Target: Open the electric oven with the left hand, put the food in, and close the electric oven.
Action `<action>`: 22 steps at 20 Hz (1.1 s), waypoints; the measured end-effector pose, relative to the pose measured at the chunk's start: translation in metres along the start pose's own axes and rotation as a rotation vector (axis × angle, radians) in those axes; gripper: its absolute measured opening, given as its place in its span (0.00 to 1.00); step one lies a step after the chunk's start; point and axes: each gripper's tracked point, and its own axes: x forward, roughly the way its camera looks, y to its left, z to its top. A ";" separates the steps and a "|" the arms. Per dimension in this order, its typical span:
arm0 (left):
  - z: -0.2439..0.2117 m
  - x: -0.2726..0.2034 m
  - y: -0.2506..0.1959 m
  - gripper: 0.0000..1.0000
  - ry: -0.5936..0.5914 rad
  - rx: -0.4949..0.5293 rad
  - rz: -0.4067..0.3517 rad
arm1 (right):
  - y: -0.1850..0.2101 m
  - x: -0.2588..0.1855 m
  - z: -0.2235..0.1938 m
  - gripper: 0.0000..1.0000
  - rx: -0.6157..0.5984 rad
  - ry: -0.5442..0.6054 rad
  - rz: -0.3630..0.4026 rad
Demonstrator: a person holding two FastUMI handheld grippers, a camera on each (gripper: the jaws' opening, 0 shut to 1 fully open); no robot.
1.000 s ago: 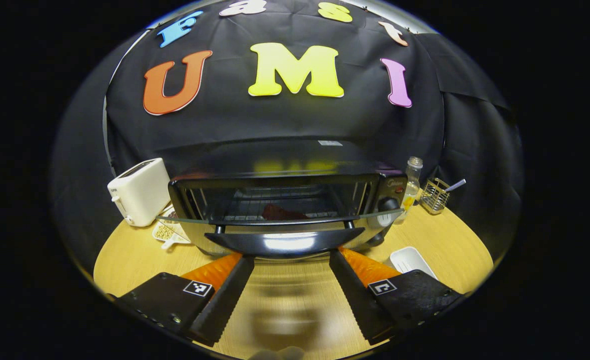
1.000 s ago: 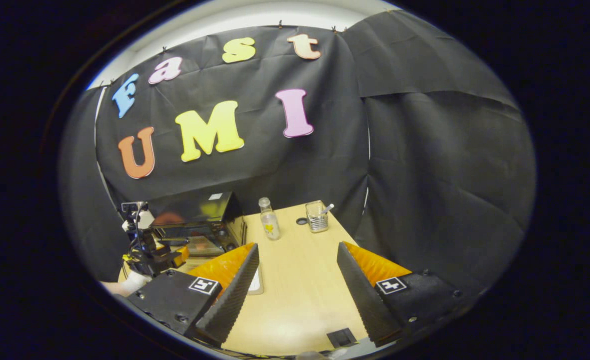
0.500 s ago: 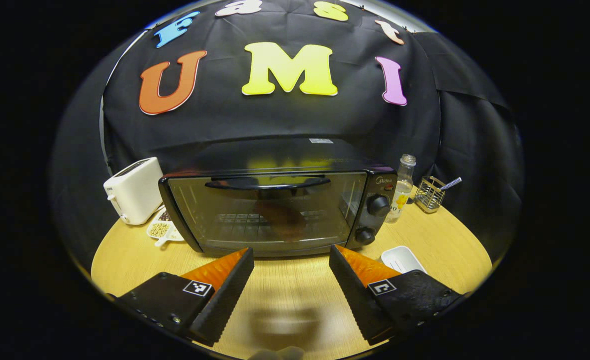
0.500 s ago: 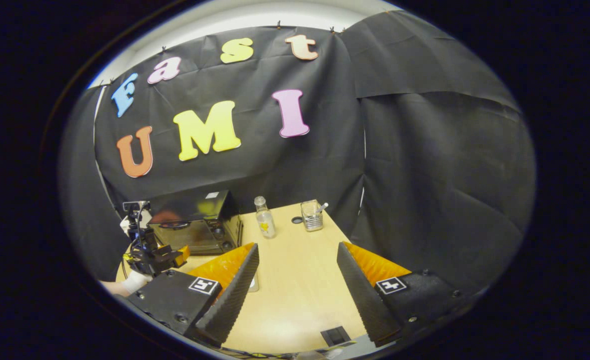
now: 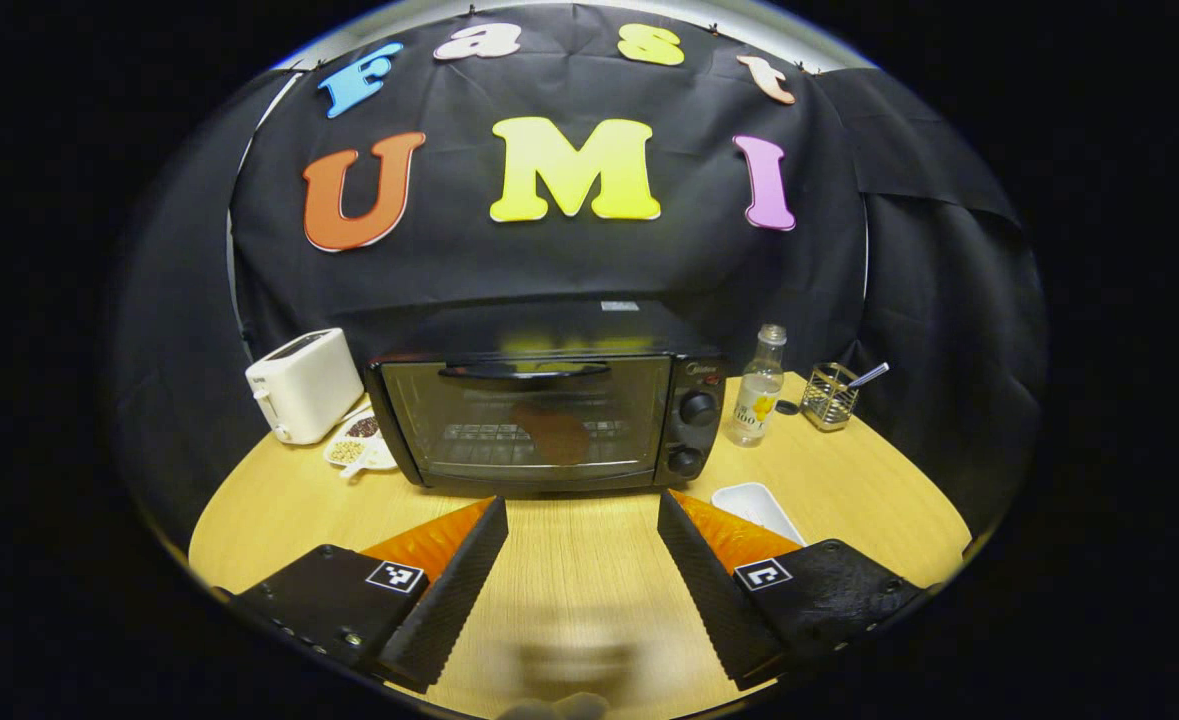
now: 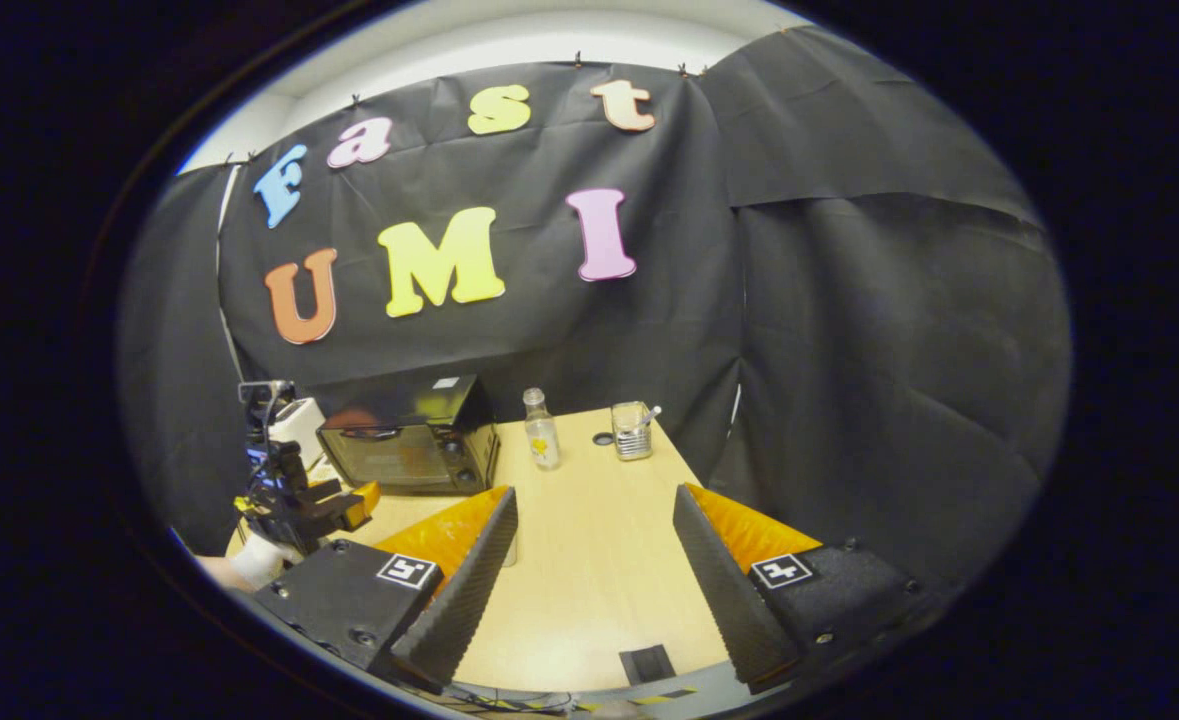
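Observation:
The black electric oven [image 5: 547,415] stands at the back of the round table with its glass door shut and its handle [image 5: 524,371] along the top edge. Through the glass a dark reddish piece of food [image 5: 549,432] lies on the rack. My left gripper [image 5: 577,570] is open and empty, a short way in front of the oven and touching nothing. In the right gripper view the oven [image 6: 411,440] is far off to the left, and the left gripper [image 6: 301,500] shows there held by a hand. My right gripper [image 6: 589,580] is open over bare table.
A white toaster [image 5: 301,385] and a small dish of beans [image 5: 357,452] stand left of the oven. To its right are a clear bottle [image 5: 757,398], a wire holder [image 5: 834,394] and a white tray [image 5: 755,506]. The wooden table [image 5: 589,590] ends close below the grippers.
The oven door swung up from lying open to fully shut. My left gripper then drew back from the oven, which now looks smaller. The right gripper barely shifted.

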 end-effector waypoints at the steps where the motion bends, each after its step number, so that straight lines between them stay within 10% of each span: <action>1: 0.011 -0.019 -0.004 0.97 -0.028 -0.014 0.003 | -0.004 -0.007 -0.001 0.99 0.002 -0.001 0.015; 14: 0.060 -0.318 0.010 0.96 -0.295 -0.019 0.203 | -0.044 -0.103 -0.001 0.99 -0.105 -0.198 0.109; 22: 0.053 -0.380 0.003 0.96 -0.327 -0.013 0.220 | -0.030 -0.121 -0.018 0.99 -0.080 -0.190 0.157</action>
